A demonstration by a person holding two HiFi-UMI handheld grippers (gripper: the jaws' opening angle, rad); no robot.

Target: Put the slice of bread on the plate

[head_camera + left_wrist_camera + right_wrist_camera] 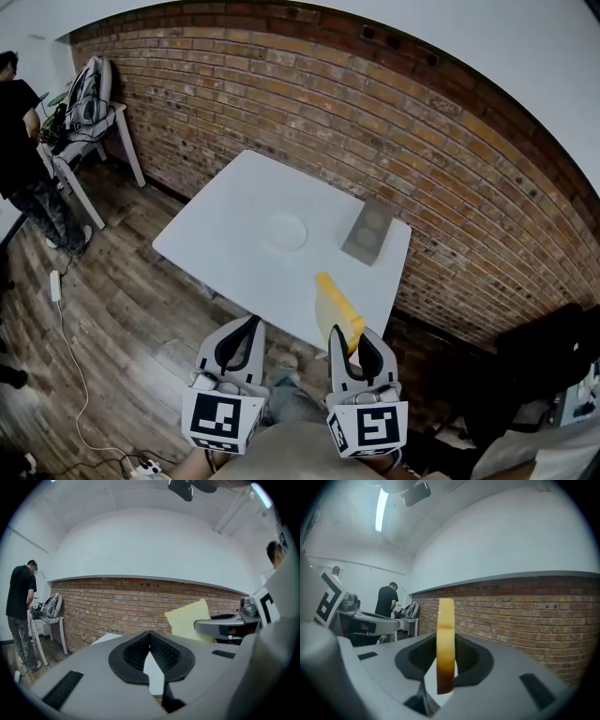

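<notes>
Right gripper: my jaws pinch the slice of bread. It stands upright on its edge between the dark pads, pale yellow with a browner crust at the bottom, thin side facing the camera. The slice sticks up and forward past the jaw tips.

Left gripper: jaws pressed together, the pad tips meet. Only a narrow slit behind the tips shows the white surface beyond.

From the left gripper view I see the bread's flat face, with the right gripper's grey jaw arm crossing in front of it. In the head view both grippers sit side by side low in the frame, each with its marker cube nearest me, and both point at the table.

The bread hangs in the air just at the near edge of the white table. The white plate lies flat near the table's middle, well apart from the slice. The bread is not yet on it. To the right of the plate, near the far corner, a grey oblong object lies on the table; I cannot tell what it is.

A brick wall runs behind the table, on a wooden floor. Far left, a person in black stands at a small side table with a backpack on it.
</notes>
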